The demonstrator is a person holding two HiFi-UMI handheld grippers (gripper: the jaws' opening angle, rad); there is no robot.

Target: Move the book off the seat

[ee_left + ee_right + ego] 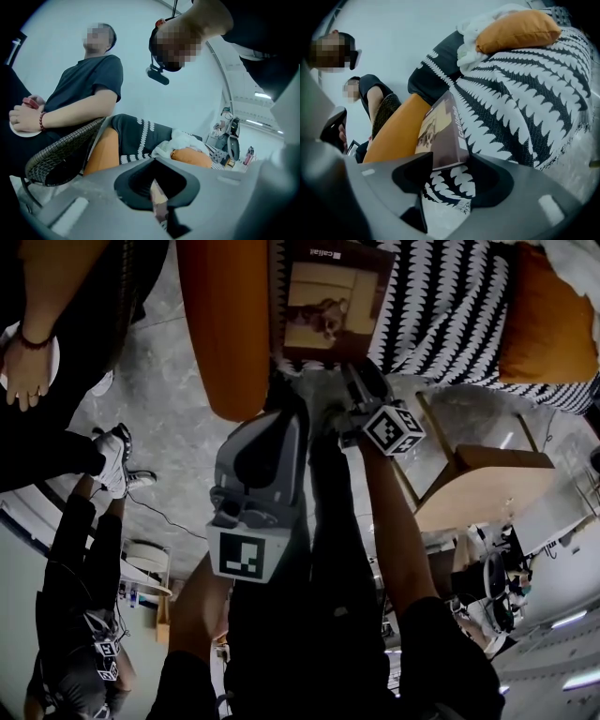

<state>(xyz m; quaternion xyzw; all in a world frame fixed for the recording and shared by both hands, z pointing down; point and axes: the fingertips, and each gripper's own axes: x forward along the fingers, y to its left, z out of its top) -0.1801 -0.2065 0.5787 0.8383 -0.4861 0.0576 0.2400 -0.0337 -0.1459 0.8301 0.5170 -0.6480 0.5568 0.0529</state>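
Book (pixel 328 306) lies on the patterned seat (pixel 450 306), against the orange arm (pixel 225 324) at its left. The right gripper (pixel 450 176), jaws spread, straddles the book's near edge unpinched; it should reach deeper and close squarely before lifting. The left gripper (pixel 157 197), jaws together and empty, waits nearer.

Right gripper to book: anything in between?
Nothing. In the right gripper view the book reaches in between the open jaws of the right gripper, with only the patterned seat cover beneath.
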